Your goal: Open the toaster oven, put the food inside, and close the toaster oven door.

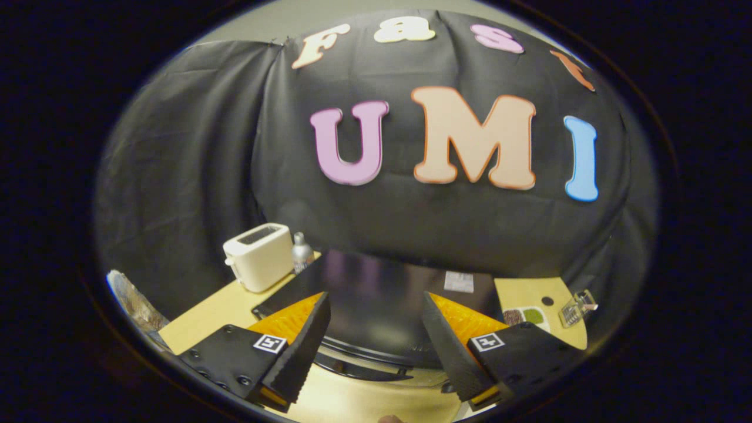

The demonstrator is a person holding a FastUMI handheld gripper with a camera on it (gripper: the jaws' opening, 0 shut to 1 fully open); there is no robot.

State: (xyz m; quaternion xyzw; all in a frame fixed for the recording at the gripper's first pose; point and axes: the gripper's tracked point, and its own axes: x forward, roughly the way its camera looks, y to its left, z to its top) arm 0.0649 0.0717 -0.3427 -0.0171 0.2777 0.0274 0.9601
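The gripper (376, 343) is hovering above the black toaster oven (376, 299), with its two fingers standing wide apart and holding nothing. The oven's flat, glossy top is showing between the fingers and just ahead of them, and a curved dark rim of the oven is lying lower down in the gap between them. A small pale label (459, 281) is sitting on the oven's top toward the right finger. The oven is resting on a light wooden table (211, 314). Beyond the left finger, a cream toaster (258, 257) is standing on the table, with a small silver bottle (302, 252) just beside it. Beyond the right finger, a plate of food (526, 317) is lying on the table, and a clear plastic thing (577, 308) is sitting near it, too small to tell apart.
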